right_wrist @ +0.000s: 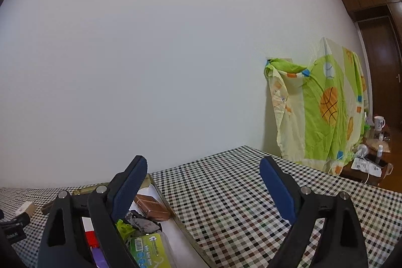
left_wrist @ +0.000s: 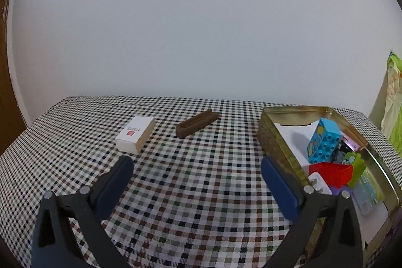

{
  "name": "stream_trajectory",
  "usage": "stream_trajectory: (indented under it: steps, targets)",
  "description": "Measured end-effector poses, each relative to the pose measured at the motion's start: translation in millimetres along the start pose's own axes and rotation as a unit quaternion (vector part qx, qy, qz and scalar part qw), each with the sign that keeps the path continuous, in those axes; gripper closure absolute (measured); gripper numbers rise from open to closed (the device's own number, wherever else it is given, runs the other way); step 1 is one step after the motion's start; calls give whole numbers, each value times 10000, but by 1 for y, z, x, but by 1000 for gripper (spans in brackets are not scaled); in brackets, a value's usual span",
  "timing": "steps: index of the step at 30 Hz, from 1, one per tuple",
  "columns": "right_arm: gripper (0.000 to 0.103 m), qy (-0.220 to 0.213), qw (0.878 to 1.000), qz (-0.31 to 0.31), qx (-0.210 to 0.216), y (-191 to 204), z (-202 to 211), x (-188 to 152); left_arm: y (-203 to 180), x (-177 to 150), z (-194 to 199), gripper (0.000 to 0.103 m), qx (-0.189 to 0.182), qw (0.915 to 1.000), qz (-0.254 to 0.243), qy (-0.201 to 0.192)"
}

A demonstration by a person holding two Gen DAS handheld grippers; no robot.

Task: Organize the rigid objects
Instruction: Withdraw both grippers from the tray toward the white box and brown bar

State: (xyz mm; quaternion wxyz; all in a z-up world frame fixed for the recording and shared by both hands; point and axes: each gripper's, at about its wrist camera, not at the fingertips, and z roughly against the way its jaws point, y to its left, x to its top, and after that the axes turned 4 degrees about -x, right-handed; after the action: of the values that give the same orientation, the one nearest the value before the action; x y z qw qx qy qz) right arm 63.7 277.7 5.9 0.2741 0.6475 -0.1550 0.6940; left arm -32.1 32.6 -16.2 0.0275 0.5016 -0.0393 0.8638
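Note:
On the checked tablecloth point(left_wrist: 191, 182) lie a white box with a red mark point(left_wrist: 135, 134) and a brown ridged bar point(left_wrist: 196, 123), both beyond my left gripper point(left_wrist: 197, 162), which is open and empty. A gold tin point(left_wrist: 279, 142) at the right holds a blue studded brick point(left_wrist: 324, 141), a red block point(left_wrist: 331, 173), a green piece point(left_wrist: 356, 165) and other items. My right gripper point(right_wrist: 203, 168) is open and empty, its left finger over the tin point(right_wrist: 160, 195), where a copper box point(right_wrist: 153, 209) and a green-labelled case point(right_wrist: 148, 253) lie.
A white wall rises behind the table's far edge point(left_wrist: 176, 98). To the right hangs a green patterned cloth point(right_wrist: 319, 104) over something, with a low stand holding a mug point(right_wrist: 379, 122) and bottles beyond it. A brown door point(right_wrist: 379, 62) is at far right.

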Motion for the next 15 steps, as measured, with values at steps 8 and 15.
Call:
stream_trajectory:
  steps: [8, 15]
  targets:
    - [10, -64, 9999, 105, -14, 19, 18, -3, -1, 1, 0, 1, -181, 9998, -34, 53]
    - [10, 113, 9999, 0, 42, 36, 33, -9, 5, -2, 5, 1, -202, 9998, -63, 59]
